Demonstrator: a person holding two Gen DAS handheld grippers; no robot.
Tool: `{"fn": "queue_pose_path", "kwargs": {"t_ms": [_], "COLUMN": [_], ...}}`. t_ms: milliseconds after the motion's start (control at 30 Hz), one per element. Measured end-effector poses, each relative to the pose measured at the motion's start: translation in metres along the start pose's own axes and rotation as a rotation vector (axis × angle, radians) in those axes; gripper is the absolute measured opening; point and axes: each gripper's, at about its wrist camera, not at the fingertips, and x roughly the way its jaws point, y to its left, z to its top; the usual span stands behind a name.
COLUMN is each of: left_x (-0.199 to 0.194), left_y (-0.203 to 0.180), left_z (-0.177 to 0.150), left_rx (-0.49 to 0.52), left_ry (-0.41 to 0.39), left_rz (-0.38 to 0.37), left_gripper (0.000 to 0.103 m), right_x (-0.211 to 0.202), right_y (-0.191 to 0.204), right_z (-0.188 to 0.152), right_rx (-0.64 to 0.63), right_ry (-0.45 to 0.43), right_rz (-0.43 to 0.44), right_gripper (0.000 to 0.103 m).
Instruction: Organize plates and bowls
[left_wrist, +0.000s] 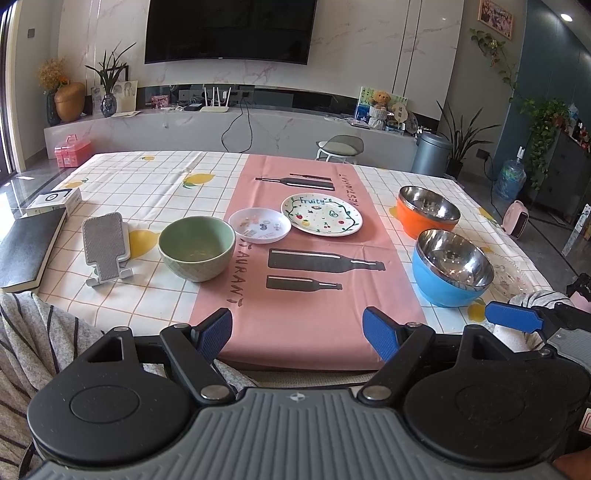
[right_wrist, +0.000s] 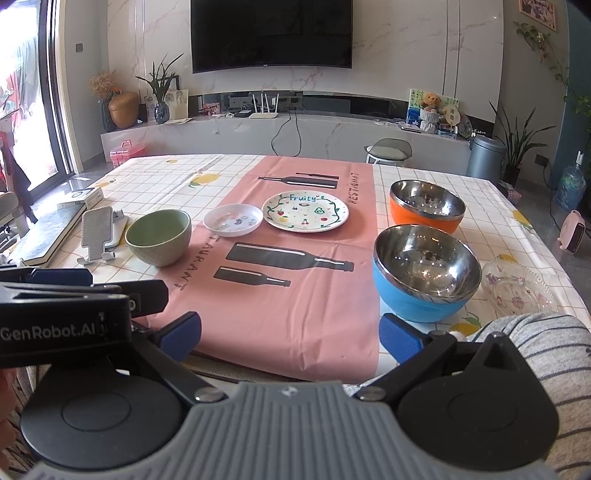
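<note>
On the table stand a green ceramic bowl (left_wrist: 197, 246) (right_wrist: 159, 236), a small white dish (left_wrist: 259, 225) (right_wrist: 233, 220), a "Fruity" plate (left_wrist: 321, 214) (right_wrist: 305, 212), an orange steel-lined bowl (left_wrist: 427, 211) (right_wrist: 426, 205), a blue steel-lined bowl (left_wrist: 452, 267) (right_wrist: 424, 271) and a clear glass dish (right_wrist: 519, 288) at the right edge. My left gripper (left_wrist: 297, 334) hangs open over the near table edge, holding nothing. My right gripper (right_wrist: 290, 334) is open too, at the near edge, just short of the blue bowl. In the left wrist view the right gripper's blue fingers (left_wrist: 513, 316) show at the right.
A grey phone stand (left_wrist: 104, 248), a black notebook (left_wrist: 27, 248) and a white box (left_wrist: 55, 199) lie on the table's left side. A pink runner (left_wrist: 295, 295) covers the middle. A person's striped sleeves sit at both near corners. A stool (left_wrist: 341, 147) stands beyond the far edge.
</note>
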Motion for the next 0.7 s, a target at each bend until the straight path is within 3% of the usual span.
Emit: {"fn": "queue_pose_path", "kwargs": {"t_ms": [167, 700], "left_x": [-0.001, -0.006], "left_y": [0.0, 0.003], "left_z": [0.002, 0.014], "left_rx": [-0.002, -0.019], "left_ry": [0.067, 0.007], "left_rz": [0.012, -0.023], "left_gripper": [0.094, 0.094], "right_x": [-0.002, -0.01], "right_y": [0.0, -0.004], "right_z": [0.0, 0.007], "right_rx": [-0.001, -0.002], "right_ry": [0.0, -0.022], "right_rz": [0.002, 0.0], "right_gripper": [0.1, 0.1]}}
